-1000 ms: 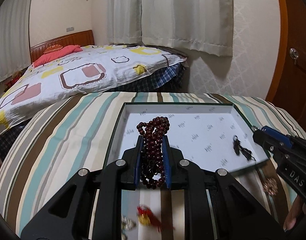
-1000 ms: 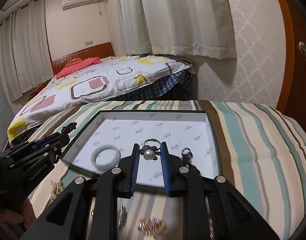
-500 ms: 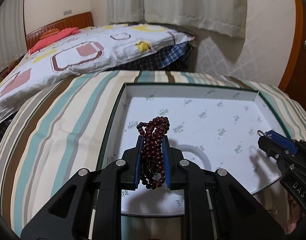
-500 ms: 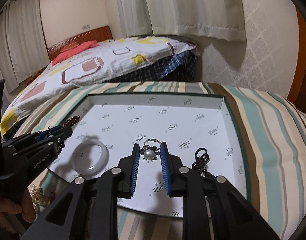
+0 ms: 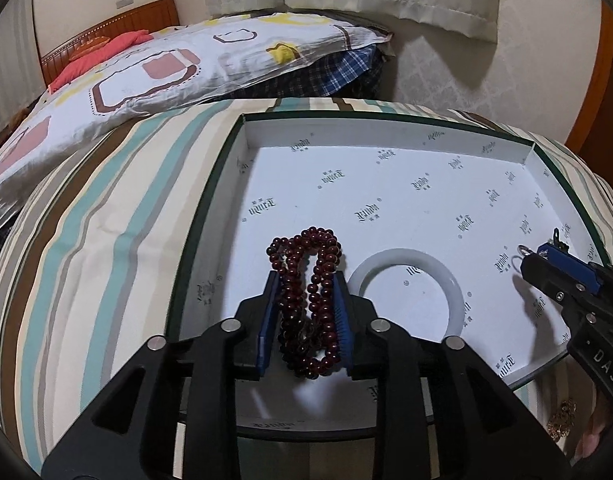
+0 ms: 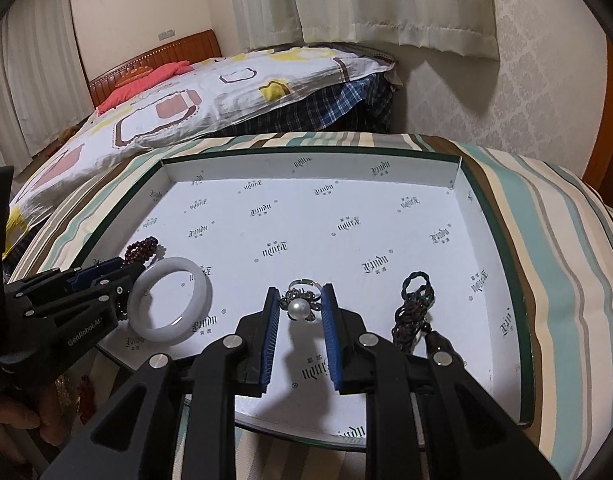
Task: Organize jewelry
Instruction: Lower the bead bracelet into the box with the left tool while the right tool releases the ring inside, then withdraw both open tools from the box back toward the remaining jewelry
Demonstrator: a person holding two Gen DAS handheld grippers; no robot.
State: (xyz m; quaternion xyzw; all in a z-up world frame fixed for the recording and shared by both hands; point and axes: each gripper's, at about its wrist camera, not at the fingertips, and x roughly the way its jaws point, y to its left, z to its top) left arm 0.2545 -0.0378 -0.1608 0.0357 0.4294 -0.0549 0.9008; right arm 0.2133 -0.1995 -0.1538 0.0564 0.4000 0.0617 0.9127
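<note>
- The left claw (image 5: 306, 312) is low over the near left part of the white tray (image 5: 386, 136). The dark red bead bracelet (image 5: 308, 300) hangs between its blue pads, and the jaws have just been opening around it.
- In this view the beads look slack; whether the pads are pressing them cannot be told for sure.
- The strand's long axis runs straight along the fingers, with its far loop past the tips, over the tray floor.
- Just to its right, the white bangle (image 5: 410, 292) lies flat in the tray, so a drop should land beside it.
- The right claw (image 6: 298, 312) pinches the pearl ring (image 6: 300, 306), jaws narrow, over the near middle of the tray.
- The dark cord piece (image 6: 414, 308) lies to its right.
</note>
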